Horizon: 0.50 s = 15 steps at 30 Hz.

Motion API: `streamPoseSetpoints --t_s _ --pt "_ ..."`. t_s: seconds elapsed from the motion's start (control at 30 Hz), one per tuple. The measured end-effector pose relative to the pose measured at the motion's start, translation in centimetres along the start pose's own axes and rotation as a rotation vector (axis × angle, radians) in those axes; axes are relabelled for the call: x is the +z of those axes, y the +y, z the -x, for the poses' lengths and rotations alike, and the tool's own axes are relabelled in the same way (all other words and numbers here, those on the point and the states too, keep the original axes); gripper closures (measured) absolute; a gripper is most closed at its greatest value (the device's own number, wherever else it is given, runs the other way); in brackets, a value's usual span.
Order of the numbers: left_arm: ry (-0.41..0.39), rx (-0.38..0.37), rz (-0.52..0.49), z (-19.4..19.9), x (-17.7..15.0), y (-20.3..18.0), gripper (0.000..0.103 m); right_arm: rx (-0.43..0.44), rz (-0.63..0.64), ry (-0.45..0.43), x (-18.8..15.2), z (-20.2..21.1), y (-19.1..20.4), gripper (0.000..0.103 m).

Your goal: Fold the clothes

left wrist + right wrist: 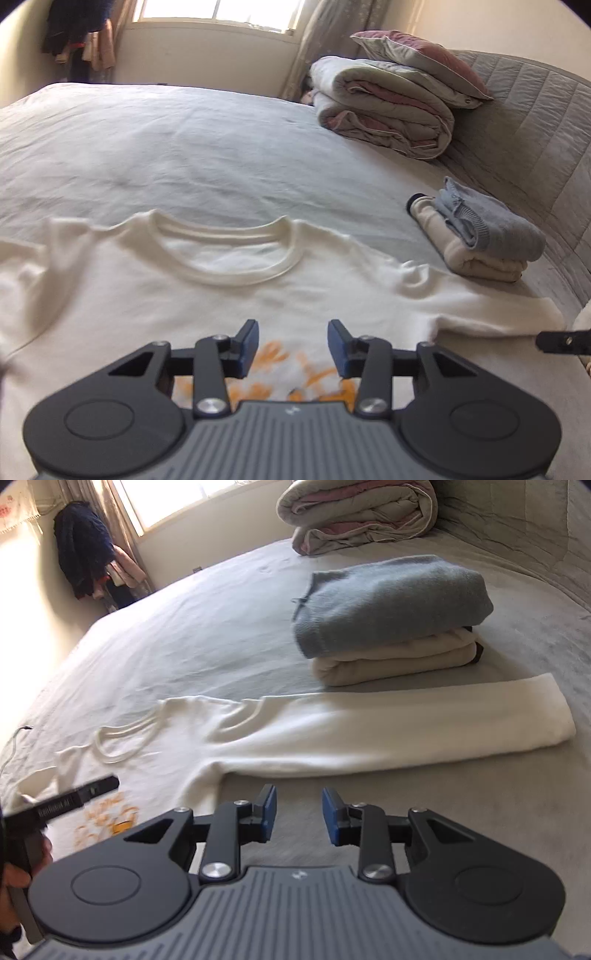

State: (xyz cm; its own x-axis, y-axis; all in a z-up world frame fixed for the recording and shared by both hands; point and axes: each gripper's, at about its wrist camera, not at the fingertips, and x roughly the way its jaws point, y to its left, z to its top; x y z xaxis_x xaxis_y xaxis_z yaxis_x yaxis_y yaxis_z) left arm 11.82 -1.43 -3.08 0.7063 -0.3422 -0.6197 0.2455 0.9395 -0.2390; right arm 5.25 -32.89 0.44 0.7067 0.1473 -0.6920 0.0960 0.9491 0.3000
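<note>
White long-sleeved shirt with orange print (207,302) lies flat, front up, on grey bedsheet (184,147); sleeve at 3 o'clock, ready to fold. Left gripper (291,347) and right gripper (299,816) both gape, empty. Folded grey-and-cream pile (391,620) at 1 o'clock.

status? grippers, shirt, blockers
Left gripper open, over white shirt's chest print. Right gripper open, near its sleeve. Shirt flat, unfolded. Folded stack beside sleeve.

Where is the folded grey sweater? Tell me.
The folded grey sweater tops a cream garment, right of centre in the right wrist view, just beyond the white shirt's sleeve.
</note>
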Motion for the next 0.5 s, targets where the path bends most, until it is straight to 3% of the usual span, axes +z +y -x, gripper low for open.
streamPoseSetpoints --t_s 0.2,0.5 --pt "-0.023 0.1 0.029 4.7 -1.3 4.1 0.051 0.014 0.043 -0.025 -1.0 2.7 3.9 0.064" --pt "-0.148 0.297 -0.01 11.1 -2.4 10.3 0.042 0.02 0.07 -0.045 -2.9 4.3 9.5 0.06"
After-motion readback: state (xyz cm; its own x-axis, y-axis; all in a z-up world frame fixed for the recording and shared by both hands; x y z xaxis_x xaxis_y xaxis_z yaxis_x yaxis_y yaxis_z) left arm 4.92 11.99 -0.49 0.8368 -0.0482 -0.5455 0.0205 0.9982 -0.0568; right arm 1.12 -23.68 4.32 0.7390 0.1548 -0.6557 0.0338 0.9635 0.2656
